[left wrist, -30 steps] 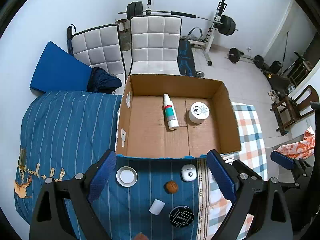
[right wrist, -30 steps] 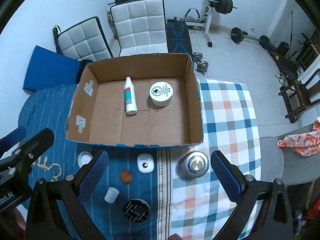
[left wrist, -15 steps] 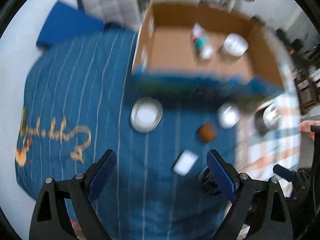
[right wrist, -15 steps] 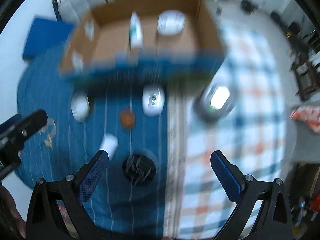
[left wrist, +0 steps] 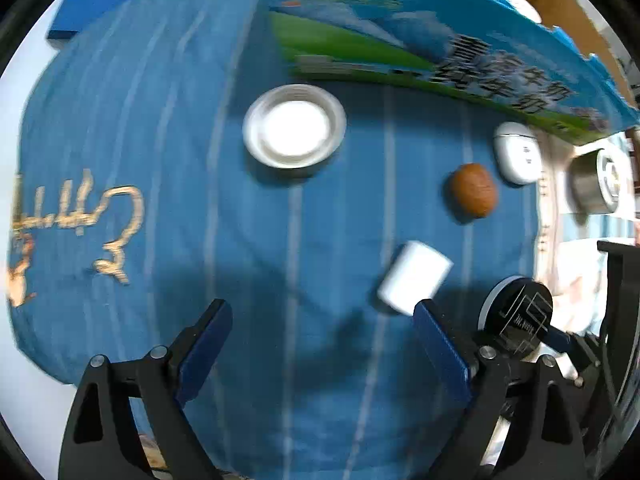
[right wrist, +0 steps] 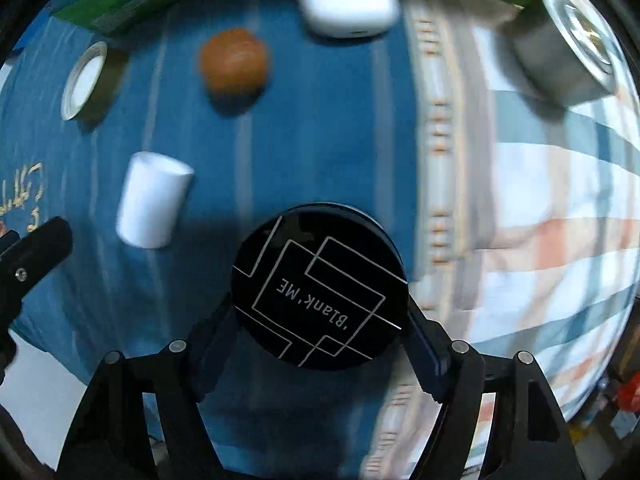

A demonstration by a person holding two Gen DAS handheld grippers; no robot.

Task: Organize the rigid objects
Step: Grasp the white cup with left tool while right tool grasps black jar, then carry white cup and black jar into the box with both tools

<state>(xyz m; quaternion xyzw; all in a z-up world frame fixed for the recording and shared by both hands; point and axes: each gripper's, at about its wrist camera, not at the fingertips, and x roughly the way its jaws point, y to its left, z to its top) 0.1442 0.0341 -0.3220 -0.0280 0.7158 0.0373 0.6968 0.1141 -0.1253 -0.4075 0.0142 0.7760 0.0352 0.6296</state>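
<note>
blue striped cloth (left wrist: 168, 184) covers the bed under both cameras, meeting a checked cloth (right wrist: 560, 240) on the right side.

item 1, nearest: your right hand-held gripper (right wrist: 320, 332). its jaws have just been closing and now sit at either flank of the black round tin (right wrist: 320, 286), which lies flat, printed lid up, on the blue cloth by the seam. the pads look touching or all but; i cannot tell if they press yet. a side-on hold suits a low, rigid disc.

item 2: your left hand-held gripper (left wrist: 320, 320), jaws spread, nothing between them, only bare cloth. its right finger stands just beside the white cylinder (left wrist: 414, 278), which lies on its side, likely your next pick.

item 3: brown nut-like ball (left wrist: 474, 190), loose on the cloth beyond the cylinder; it may roll if nudged.

item 4: white shallow lid (left wrist: 294, 136), open side up, well to the left of the ball.

item 5: white earbud-style case (right wrist: 346, 2), near the box wall.

item 6: silver round tin (right wrist: 568, 60), on the checked cloth, tipped so its top faces the lens.

item 7, farthest: cardboard box (left wrist: 460, 52), printed outer wall facing you; judged the destination, since the loose things are lined up before it.
</note>
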